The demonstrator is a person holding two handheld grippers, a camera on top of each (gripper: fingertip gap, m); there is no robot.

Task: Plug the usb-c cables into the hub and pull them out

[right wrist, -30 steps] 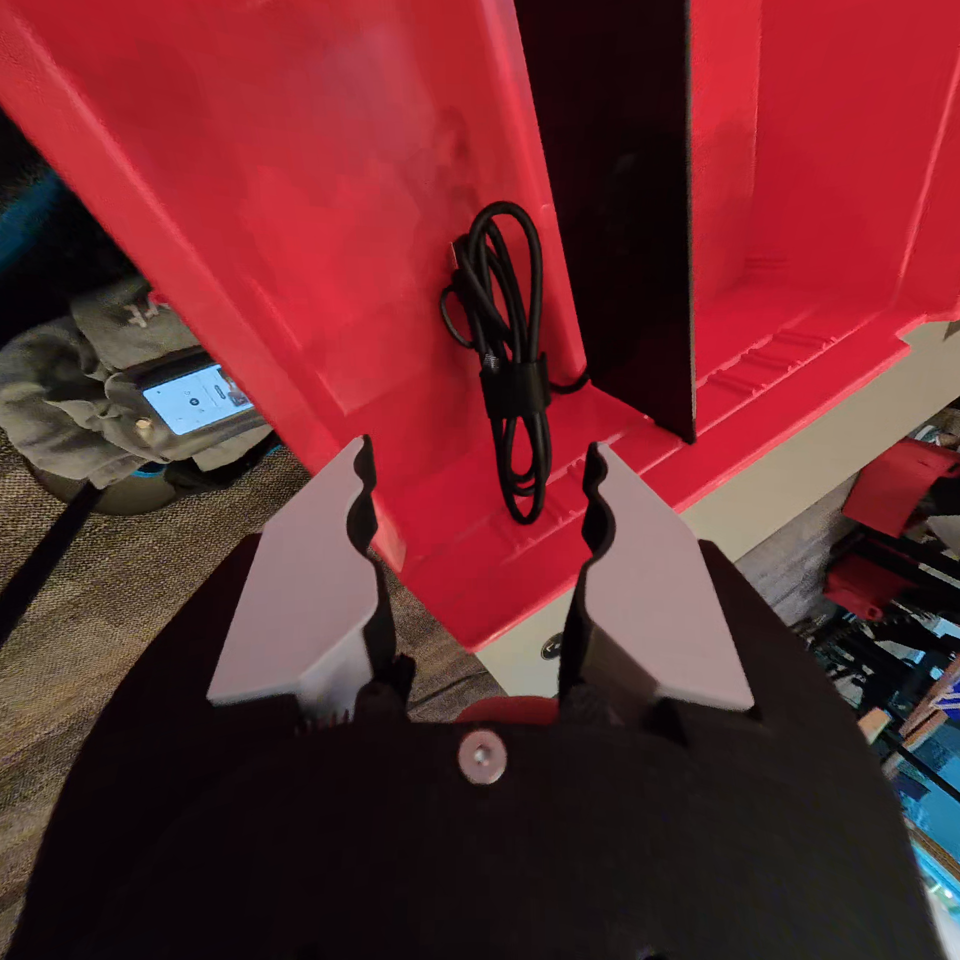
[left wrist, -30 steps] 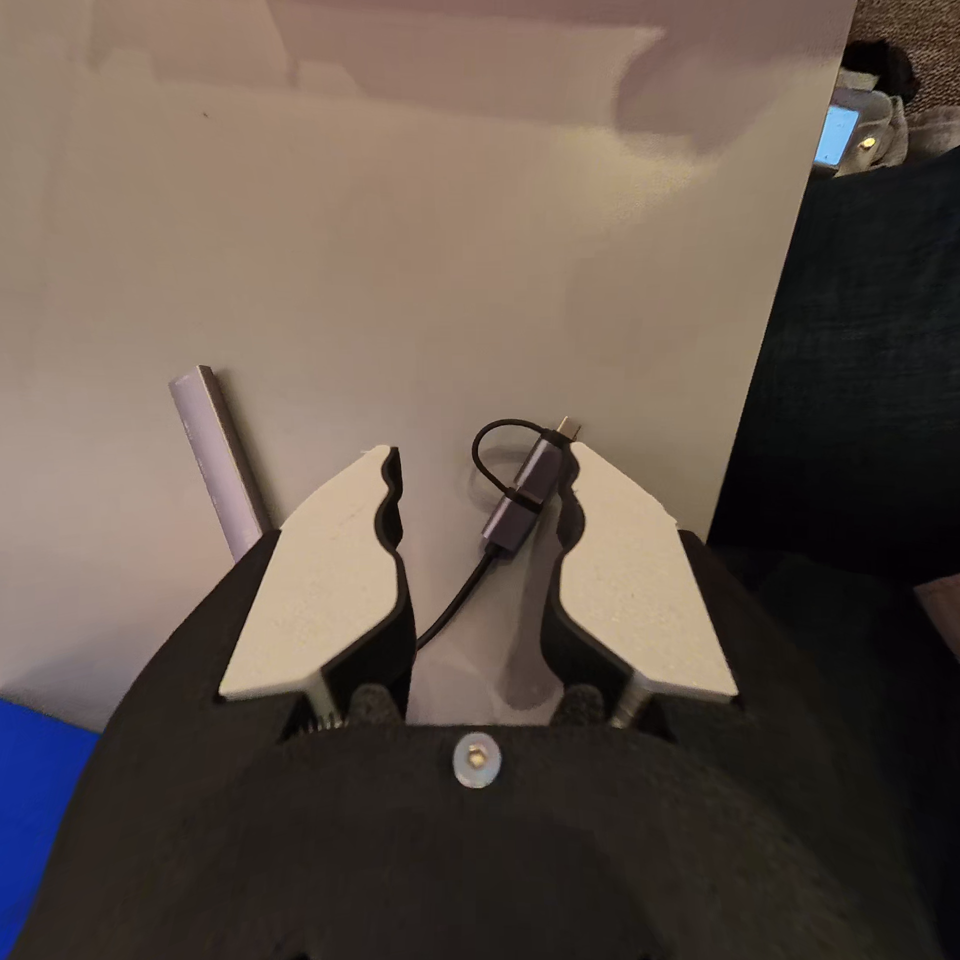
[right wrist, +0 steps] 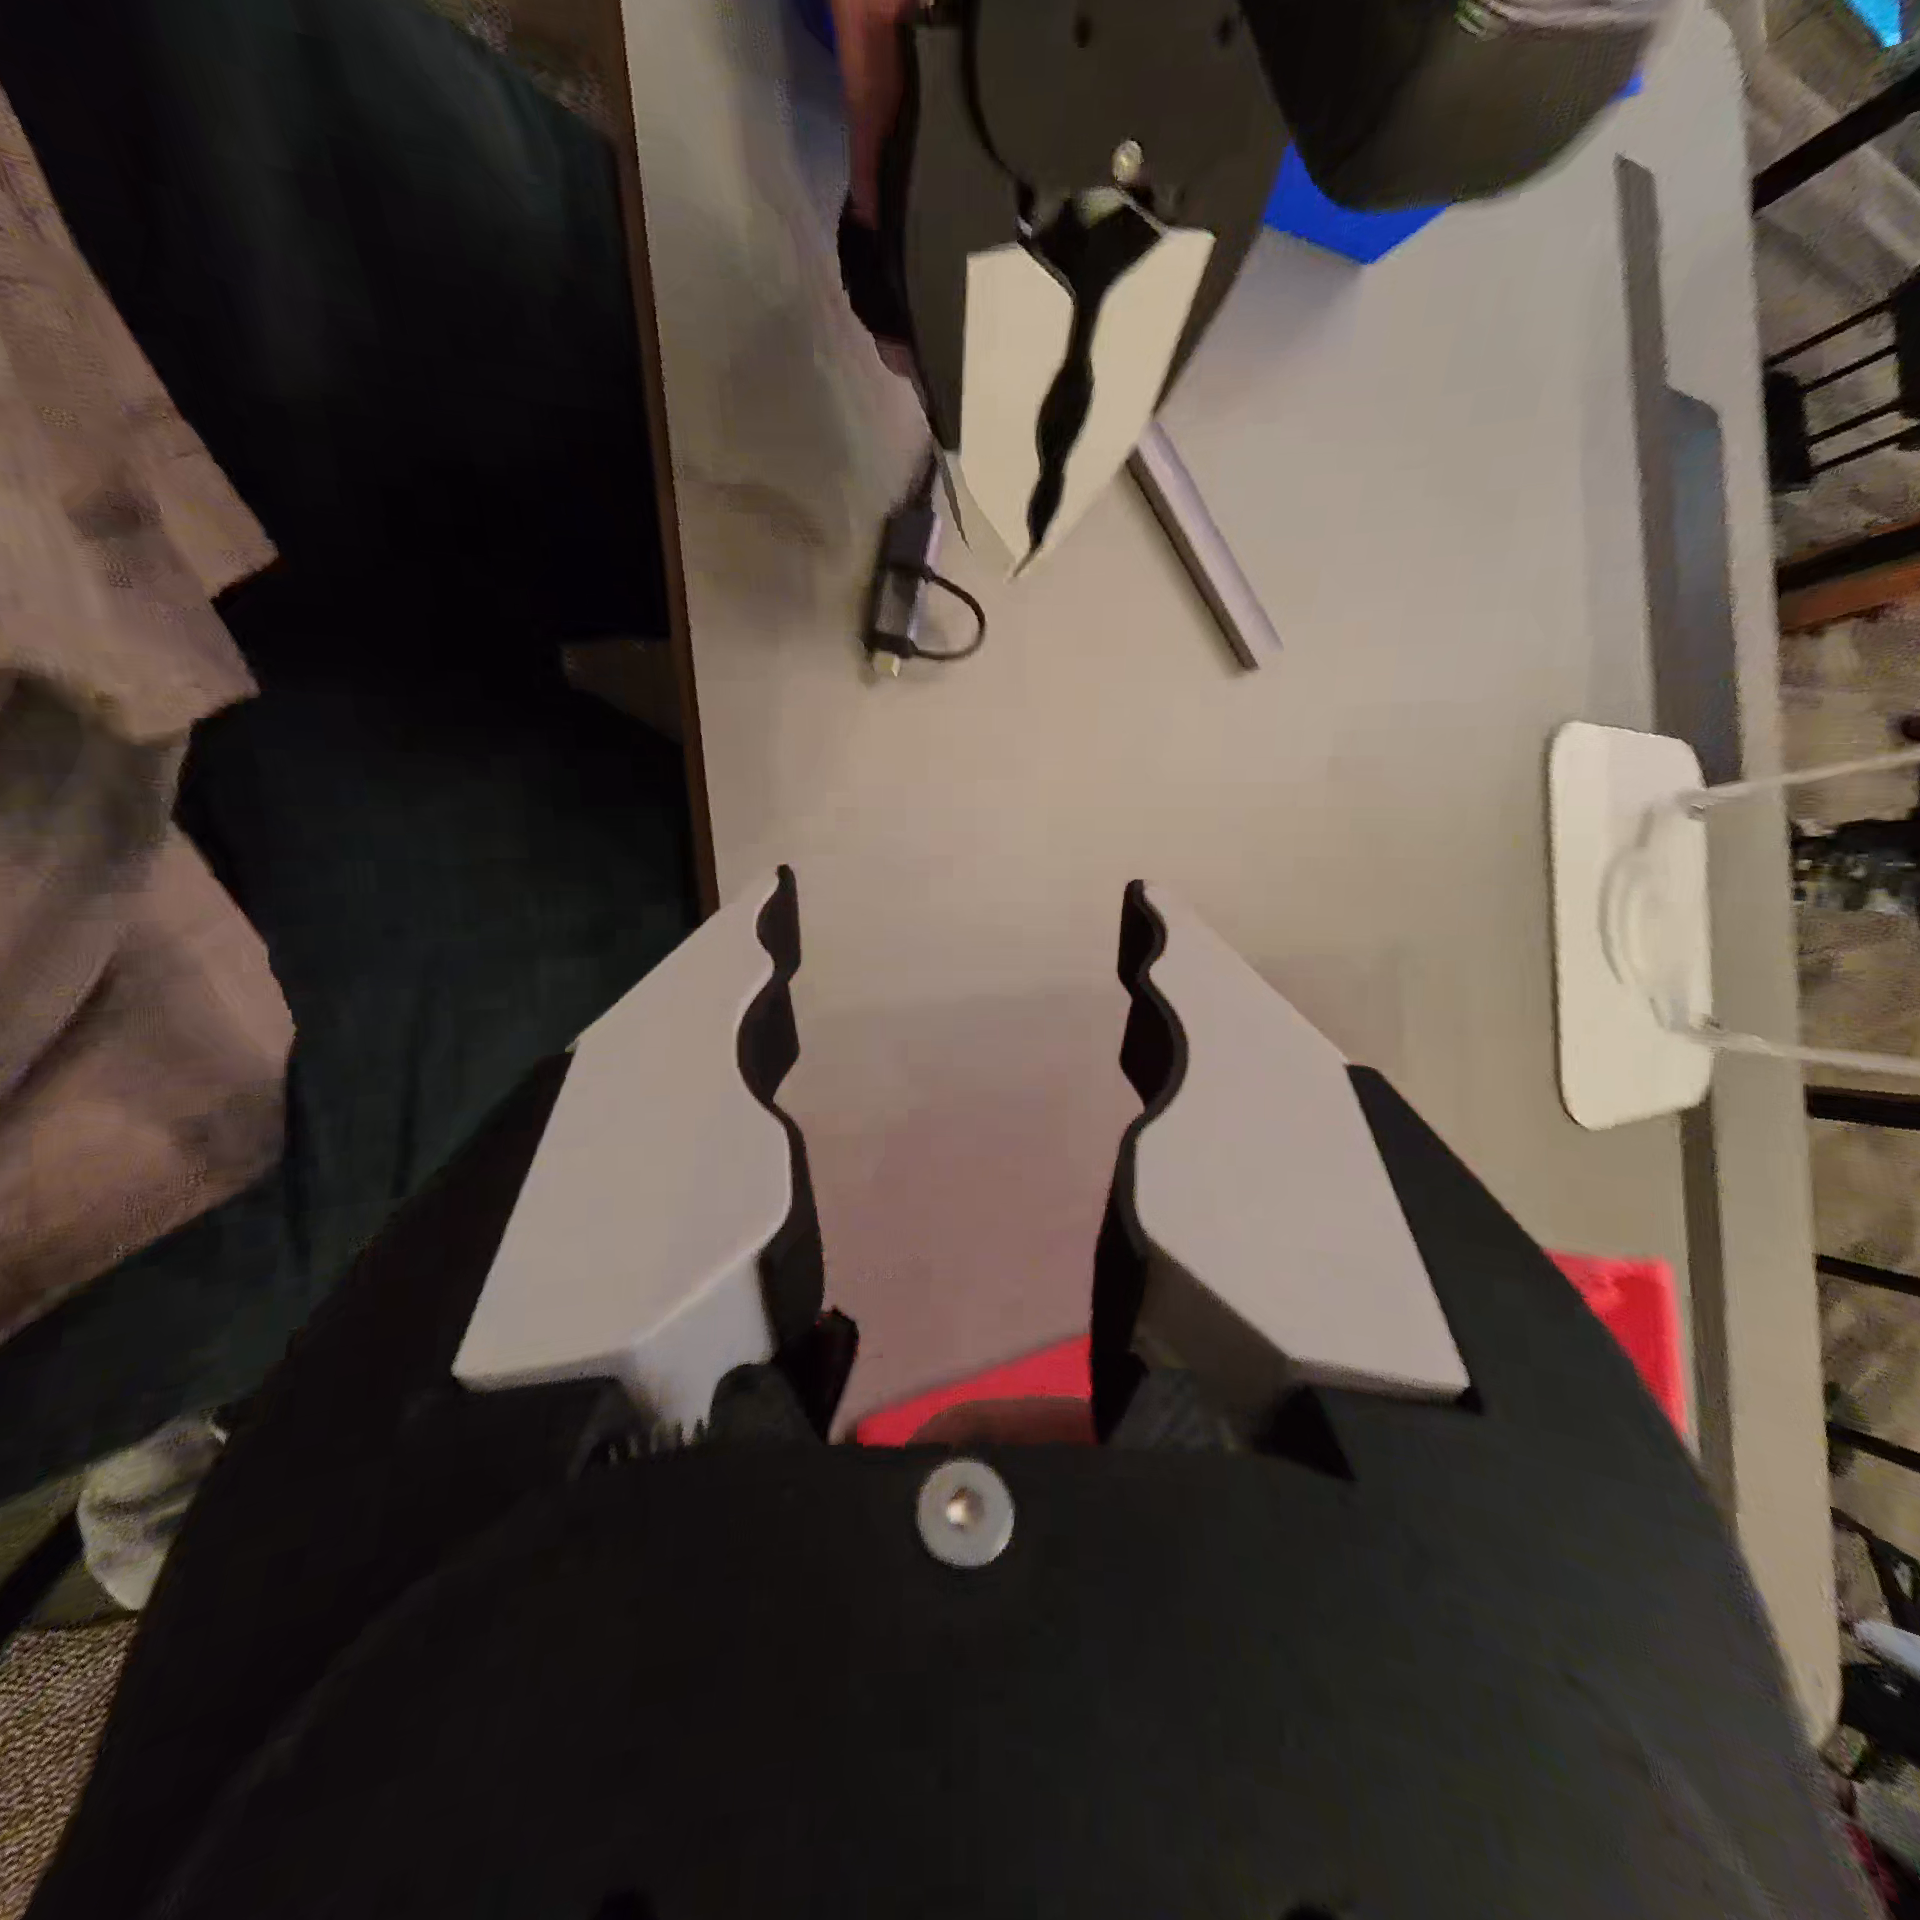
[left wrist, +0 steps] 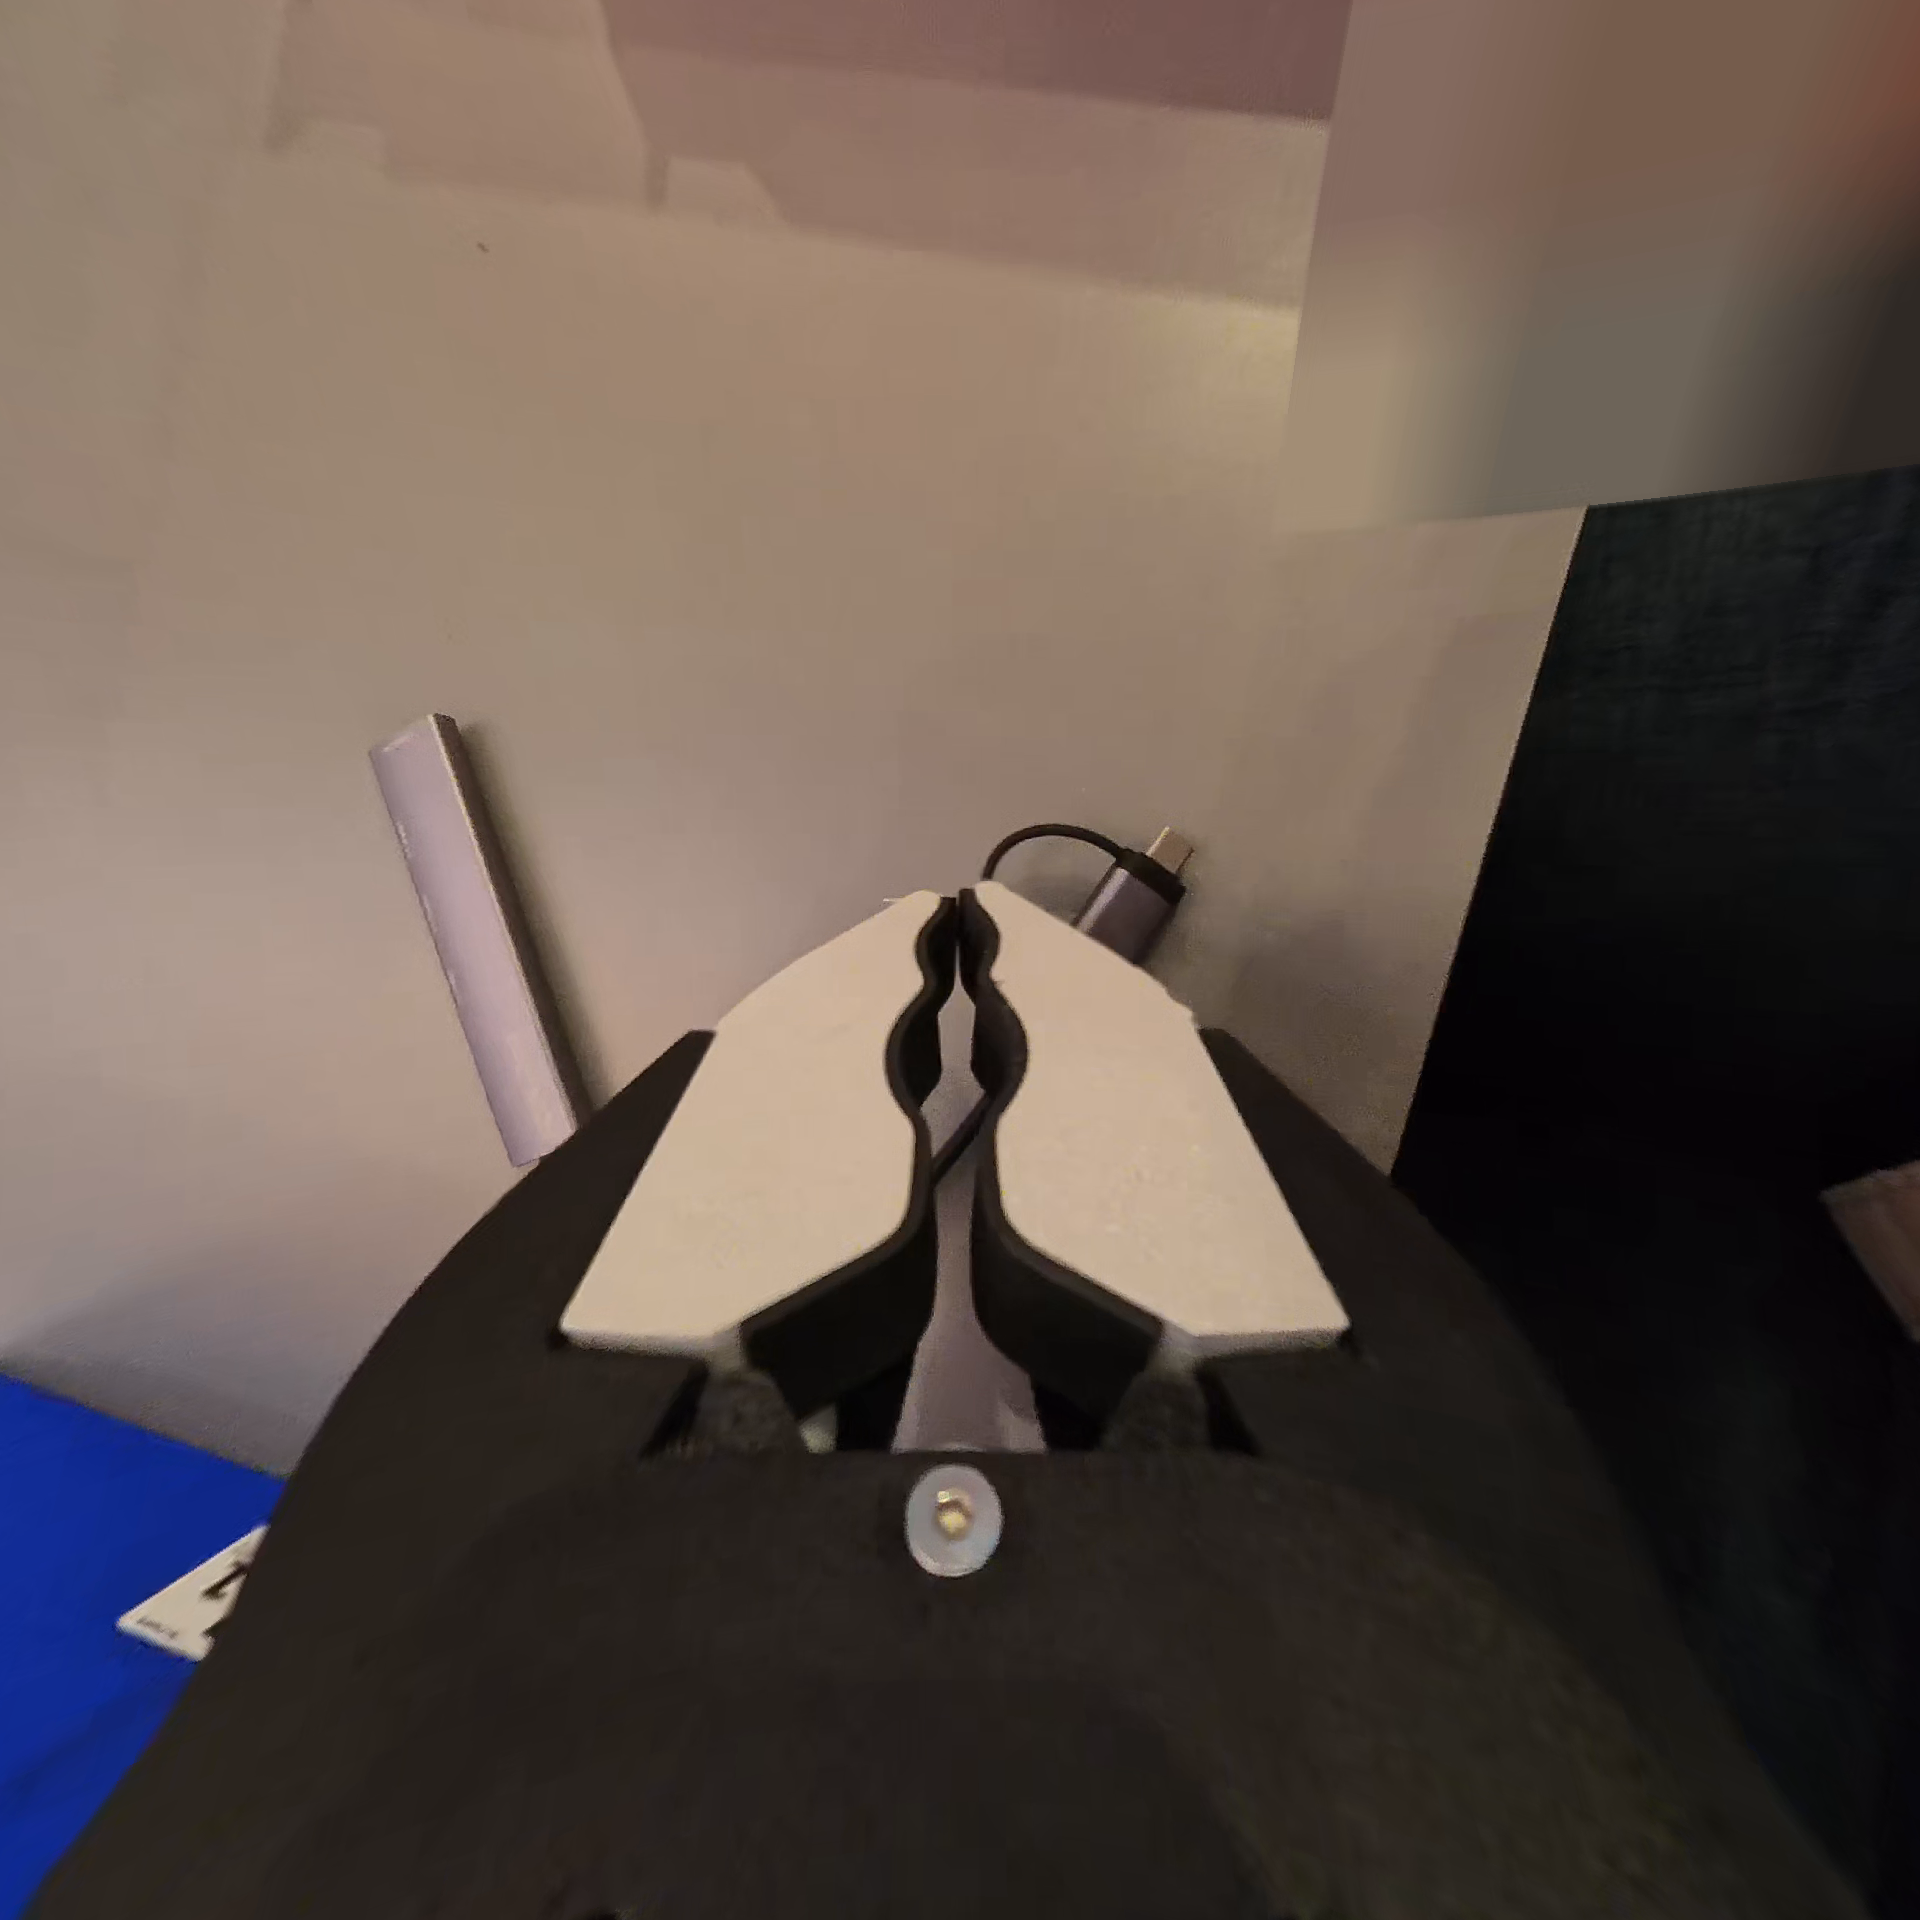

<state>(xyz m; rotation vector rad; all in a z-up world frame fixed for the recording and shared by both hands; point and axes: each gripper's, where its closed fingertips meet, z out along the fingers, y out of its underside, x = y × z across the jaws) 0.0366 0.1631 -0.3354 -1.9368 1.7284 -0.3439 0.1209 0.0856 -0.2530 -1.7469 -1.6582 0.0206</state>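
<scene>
The left gripper (left wrist: 958,902), closed on nothing, hovers between the cable plug (left wrist: 1127,902) and hub (left wrist: 468,935); the right gripper (right wrist: 956,894), wide open and empty, is farther off.

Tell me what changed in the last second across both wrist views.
The left gripper went from jaws apart to jaws shut beside the grey USB-C connector plug; whether they pinch its black cable is hidden. The right gripper swung away from the red bin to face the white table, jaws open as before. The slim grey hub bar stayed flat on the table.
</scene>
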